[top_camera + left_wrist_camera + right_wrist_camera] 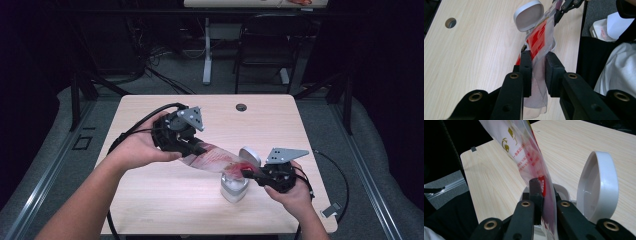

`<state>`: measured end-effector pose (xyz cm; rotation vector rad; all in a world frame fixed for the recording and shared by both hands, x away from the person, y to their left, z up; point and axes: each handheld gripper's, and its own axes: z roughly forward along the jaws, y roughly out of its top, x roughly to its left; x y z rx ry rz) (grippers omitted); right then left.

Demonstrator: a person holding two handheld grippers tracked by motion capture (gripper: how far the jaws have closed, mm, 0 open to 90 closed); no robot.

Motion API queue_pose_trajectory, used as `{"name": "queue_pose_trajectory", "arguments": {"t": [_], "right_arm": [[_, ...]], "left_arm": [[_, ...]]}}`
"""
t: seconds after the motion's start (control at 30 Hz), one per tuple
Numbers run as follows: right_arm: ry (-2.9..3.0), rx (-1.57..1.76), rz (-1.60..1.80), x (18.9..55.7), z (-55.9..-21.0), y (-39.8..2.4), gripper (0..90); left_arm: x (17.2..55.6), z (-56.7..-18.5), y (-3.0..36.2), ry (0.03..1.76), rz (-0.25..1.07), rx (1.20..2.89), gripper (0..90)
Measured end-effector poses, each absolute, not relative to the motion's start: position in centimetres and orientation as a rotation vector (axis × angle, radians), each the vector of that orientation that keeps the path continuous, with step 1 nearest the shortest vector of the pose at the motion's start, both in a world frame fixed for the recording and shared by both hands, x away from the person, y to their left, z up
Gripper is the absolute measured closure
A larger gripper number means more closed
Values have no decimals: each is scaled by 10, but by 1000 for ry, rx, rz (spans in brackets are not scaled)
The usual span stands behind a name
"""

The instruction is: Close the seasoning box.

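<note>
Together we held the bag (212,159) stretched above the surface (150,200), over the open white bin (234,187). Our left hand-held gripper (192,147) clamped one end, our right hand-held gripper (248,173) pinched the red-printed end by the lid (249,156). We judged it light, thin, limp and slippery film, best gripped at its edges and kept taut.

Clear red-printed plastic bag (212,159), stretched taut, tilted above open-lidded white container (234,188) on table.

The bag (212,159) stretches between the two hand-held grippers, above the open-lidded bin (234,186) on the table (150,200).
</note>
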<state>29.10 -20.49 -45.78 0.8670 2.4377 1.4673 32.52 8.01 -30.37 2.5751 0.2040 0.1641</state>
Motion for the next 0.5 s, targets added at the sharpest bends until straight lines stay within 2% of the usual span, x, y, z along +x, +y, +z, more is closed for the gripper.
{"name": "queue_pose_trajectory", "arguments": {"t": [0.5], "right_arm": [[2442,861,1459,290,-457,-206,884]], "left_arm": [[325,-303,80,200,160,2572,782]]}}
